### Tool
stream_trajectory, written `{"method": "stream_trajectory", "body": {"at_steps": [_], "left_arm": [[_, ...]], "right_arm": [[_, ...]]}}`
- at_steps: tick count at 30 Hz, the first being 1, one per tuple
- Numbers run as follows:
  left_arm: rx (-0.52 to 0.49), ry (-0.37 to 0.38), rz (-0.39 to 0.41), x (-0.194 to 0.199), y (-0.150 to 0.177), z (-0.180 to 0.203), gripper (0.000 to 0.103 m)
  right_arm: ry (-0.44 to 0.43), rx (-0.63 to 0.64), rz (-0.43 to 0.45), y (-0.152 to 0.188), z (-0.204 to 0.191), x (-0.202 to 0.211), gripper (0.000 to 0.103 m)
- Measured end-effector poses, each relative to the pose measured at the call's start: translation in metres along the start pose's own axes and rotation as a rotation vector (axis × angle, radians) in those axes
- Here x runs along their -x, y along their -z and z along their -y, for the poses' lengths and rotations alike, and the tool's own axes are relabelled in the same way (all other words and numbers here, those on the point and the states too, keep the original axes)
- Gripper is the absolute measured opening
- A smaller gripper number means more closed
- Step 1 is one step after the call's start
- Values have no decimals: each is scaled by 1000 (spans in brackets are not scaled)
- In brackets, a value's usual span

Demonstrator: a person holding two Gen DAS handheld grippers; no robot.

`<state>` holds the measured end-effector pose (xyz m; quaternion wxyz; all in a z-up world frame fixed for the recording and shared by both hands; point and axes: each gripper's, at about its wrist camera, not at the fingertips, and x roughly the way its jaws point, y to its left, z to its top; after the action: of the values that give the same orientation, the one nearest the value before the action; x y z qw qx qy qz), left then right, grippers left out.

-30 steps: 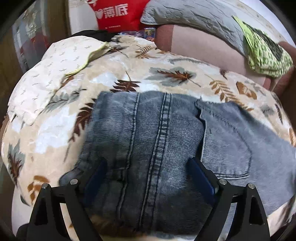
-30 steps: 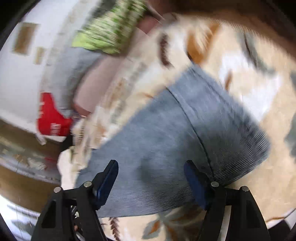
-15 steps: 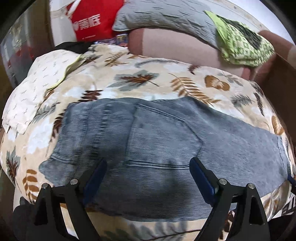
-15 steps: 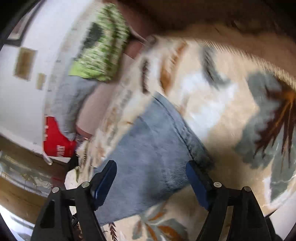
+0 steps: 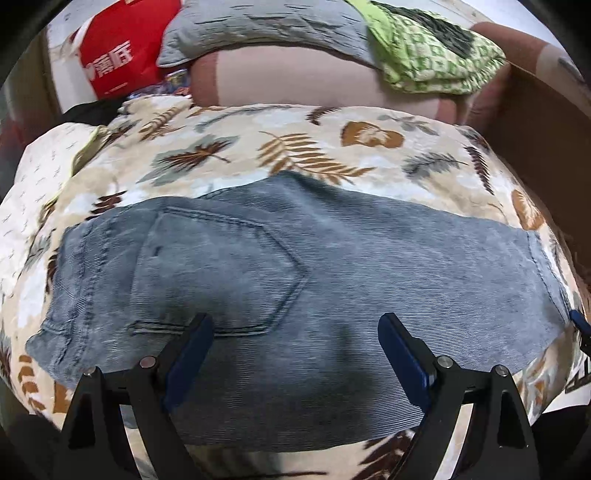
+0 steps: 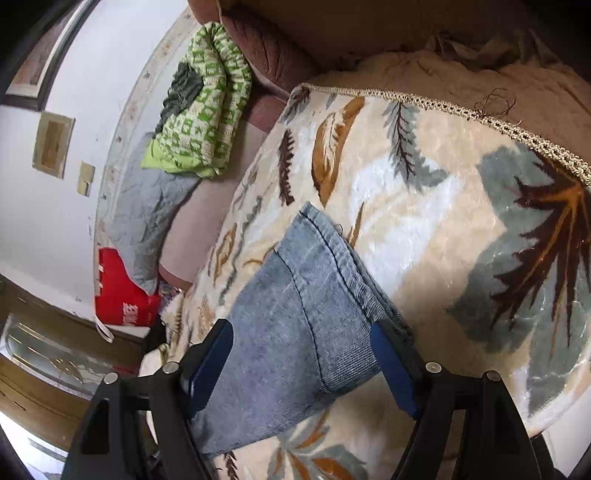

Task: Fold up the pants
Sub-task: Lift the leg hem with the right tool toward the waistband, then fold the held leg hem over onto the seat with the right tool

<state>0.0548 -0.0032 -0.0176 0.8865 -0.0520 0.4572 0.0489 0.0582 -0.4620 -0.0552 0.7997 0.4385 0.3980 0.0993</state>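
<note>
While both claws hang with their jaws spread wide and gripping nothing, grey-blue pants (image 5: 295, 280) lie flat on a leaf-print blanket (image 5: 295, 147) covering a bed or couch. Nearest the left wrist camera, the left gripper (image 5: 295, 343) hovers over the seat and upper leg, beside a back pocket (image 5: 218, 273); nearest the right wrist camera, the right gripper (image 6: 301, 365) straddles the stacked hems (image 6: 332, 266) at the leg ends. The garment appears already halved lengthwise, one leg laid on the other, so the step in hand is likely the crosswise fold. That next move calls for the right claw to close on both hem layers and carry them toward the waist while the left steadies the seat. The long axis runs left to right across the left view, waistband at left, cuffs at right. Beyond the pants sit a pinkish cushion (image 5: 295, 81), a grey quilted pillow (image 5: 258, 22), a folded green patterned cloth (image 5: 432, 51) and a red bag (image 5: 118, 55).
</note>
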Motion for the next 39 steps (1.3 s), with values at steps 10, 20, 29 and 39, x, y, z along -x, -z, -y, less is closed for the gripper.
{"method": "stream_trajectory", "body": {"at_steps": [10,20,29,39], "left_arm": [[-17,58,0,-2,13,0,90],[36,105,12,-1,26,-39,90],[49,124,22,5,12,-33,90],[-147,164,2,-4,-18,87,90]], "right_arm": [[34,-21,65,-1,15,30,80],[88,-138,-57,14,23,5,80],[141,-195,-60,2,31,-7,76],[85,-204,-66,-1,46,-3,57]]}}
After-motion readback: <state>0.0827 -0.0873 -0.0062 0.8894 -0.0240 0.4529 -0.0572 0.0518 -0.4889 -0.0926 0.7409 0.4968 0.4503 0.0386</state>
